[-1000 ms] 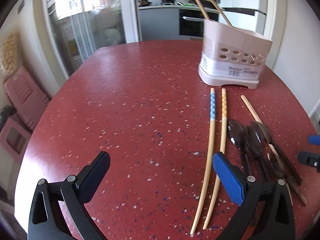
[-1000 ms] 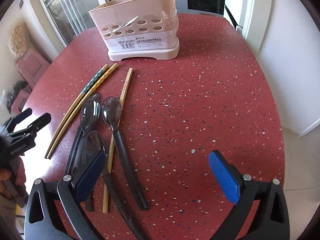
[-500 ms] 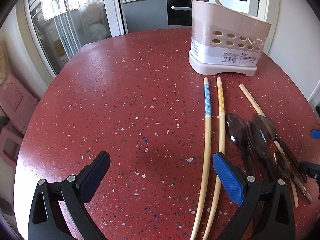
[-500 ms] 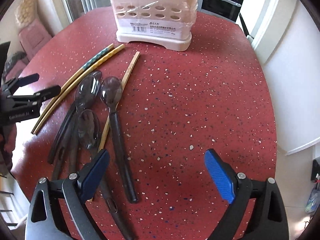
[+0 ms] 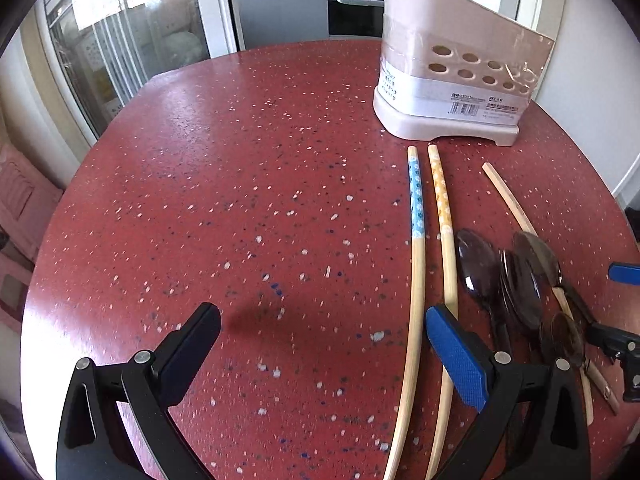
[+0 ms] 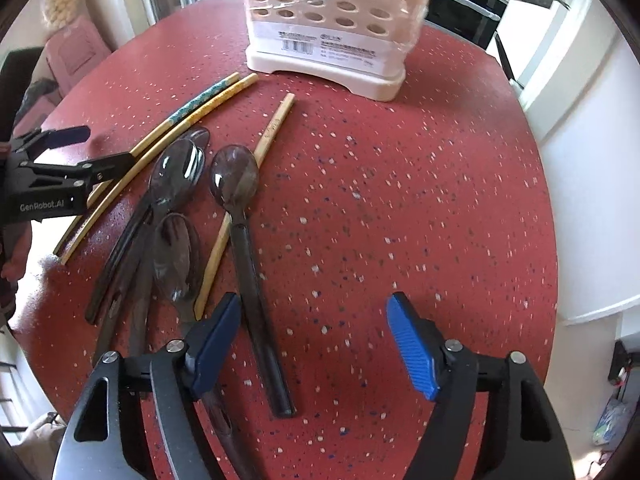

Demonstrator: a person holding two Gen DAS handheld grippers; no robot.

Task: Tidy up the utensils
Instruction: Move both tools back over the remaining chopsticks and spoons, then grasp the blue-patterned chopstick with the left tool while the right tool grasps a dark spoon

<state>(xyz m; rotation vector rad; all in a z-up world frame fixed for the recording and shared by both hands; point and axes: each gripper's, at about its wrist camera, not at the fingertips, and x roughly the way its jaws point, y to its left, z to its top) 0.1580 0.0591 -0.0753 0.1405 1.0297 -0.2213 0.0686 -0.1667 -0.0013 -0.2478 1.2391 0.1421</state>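
While both claws, left and right, gape empty above the bench, chopsticks and spoons lie before the utensil holder.

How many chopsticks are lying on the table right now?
3: the blue-patterned chopstick and yellow-patterned chopstick side by side left of the spoons, and a plain chopstick partly under them. More may be hidden.

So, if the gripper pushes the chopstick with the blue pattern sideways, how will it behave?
The blue-patterned chopstick looks thin and round, so it would probably roll against the yellow-patterned chopstick beside it. It seems stiff wood or bamboo, likely light. The smooth table may let it slide.
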